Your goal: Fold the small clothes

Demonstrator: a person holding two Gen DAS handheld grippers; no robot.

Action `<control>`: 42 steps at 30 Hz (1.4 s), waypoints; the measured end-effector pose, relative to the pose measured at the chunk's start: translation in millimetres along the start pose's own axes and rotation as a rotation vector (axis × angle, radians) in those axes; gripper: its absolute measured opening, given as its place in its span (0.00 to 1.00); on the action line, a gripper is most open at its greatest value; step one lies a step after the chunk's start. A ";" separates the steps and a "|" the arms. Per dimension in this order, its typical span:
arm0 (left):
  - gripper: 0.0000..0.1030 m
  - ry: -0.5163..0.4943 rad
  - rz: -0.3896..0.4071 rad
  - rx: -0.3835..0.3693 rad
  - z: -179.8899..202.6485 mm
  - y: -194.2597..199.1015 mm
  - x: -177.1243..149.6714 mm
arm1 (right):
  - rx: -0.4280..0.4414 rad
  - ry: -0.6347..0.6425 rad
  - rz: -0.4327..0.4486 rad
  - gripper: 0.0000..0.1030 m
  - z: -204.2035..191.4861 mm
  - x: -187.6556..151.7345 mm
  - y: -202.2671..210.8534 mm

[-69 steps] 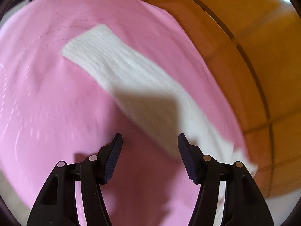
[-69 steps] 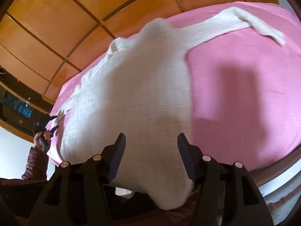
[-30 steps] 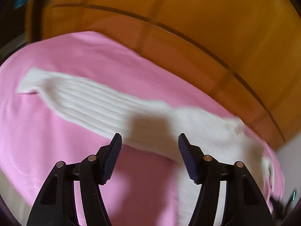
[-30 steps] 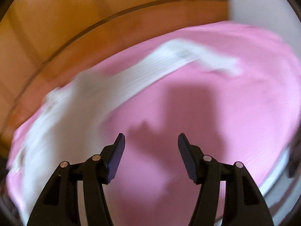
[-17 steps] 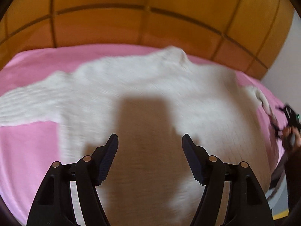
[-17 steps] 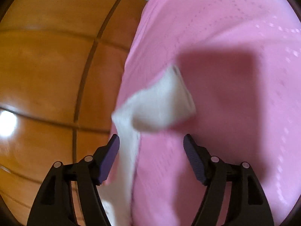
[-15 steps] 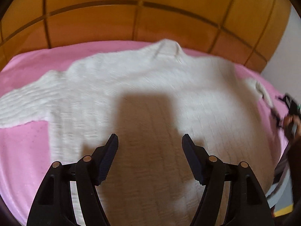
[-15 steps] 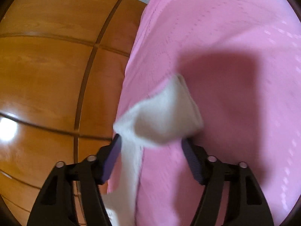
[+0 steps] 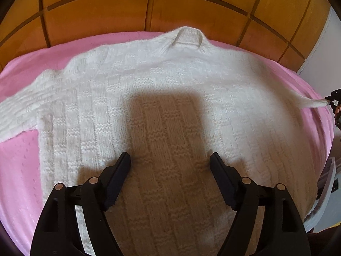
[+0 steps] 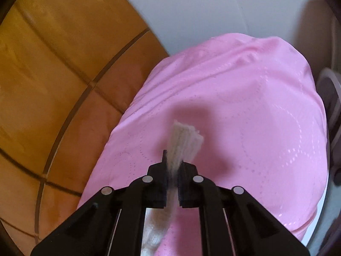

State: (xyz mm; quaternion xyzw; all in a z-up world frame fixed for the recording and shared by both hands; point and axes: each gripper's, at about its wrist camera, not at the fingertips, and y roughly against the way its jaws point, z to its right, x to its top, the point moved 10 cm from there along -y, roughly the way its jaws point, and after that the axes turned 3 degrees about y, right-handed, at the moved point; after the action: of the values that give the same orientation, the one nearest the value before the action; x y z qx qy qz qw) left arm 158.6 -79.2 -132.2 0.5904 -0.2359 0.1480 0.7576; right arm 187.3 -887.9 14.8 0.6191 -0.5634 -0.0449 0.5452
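A white knitted sweater (image 9: 162, 98) lies spread flat on a pink bedsheet (image 9: 19, 162), its collar at the far side. My left gripper (image 9: 169, 164) is open and hovers over the sweater's body, holding nothing. My right gripper (image 10: 173, 166) is shut on the cuff of the sweater's right sleeve (image 10: 183, 143), which sticks out past the fingers above the pink bedsheet (image 10: 245, 111). In the left wrist view that sleeve end (image 9: 313, 103) is pulled out to the right, with the right gripper just visible at the frame edge.
An orange-brown padded headboard (image 9: 149, 6) runs along the far side of the bed and also shows in the right wrist view (image 10: 53, 74). A white wall (image 10: 213, 6) stands beyond the bed's corner. The bed's right edge drops off near a pale object (image 9: 326, 183).
The right gripper has closed on the sleeve cuff, which lay between its open fingers half a second ago. The left gripper has steadied over the sweater's body and stays open.
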 end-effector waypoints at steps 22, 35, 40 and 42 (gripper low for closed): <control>0.74 0.222 0.024 -0.206 -26.9 44.5 8.5 | 0.659 0.728 -0.415 0.07 -361.9 -367.0 101.1; 0.63 0.312 0.030 -0.339 -24.6 42.0 40.4 | 0.723 0.551 -0.437 0.65 -317.8 -364.0 128.6; 0.51 0.354 -0.041 -0.362 -11.2 9.9 57.1 | 0.632 0.415 -0.400 0.72 -239.8 -319.1 119.2; 0.49 0.364 -0.073 -0.383 0.1 -4.1 61.5 | 0.583 0.352 -0.384 0.73 -205.1 -303.3 110.2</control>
State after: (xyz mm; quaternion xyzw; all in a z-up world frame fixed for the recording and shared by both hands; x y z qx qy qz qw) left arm 212.5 -83.7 -102.8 0.4080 -0.0978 0.1770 0.8903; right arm 143.8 -508.1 7.7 0.8406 -0.3242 0.1227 0.4163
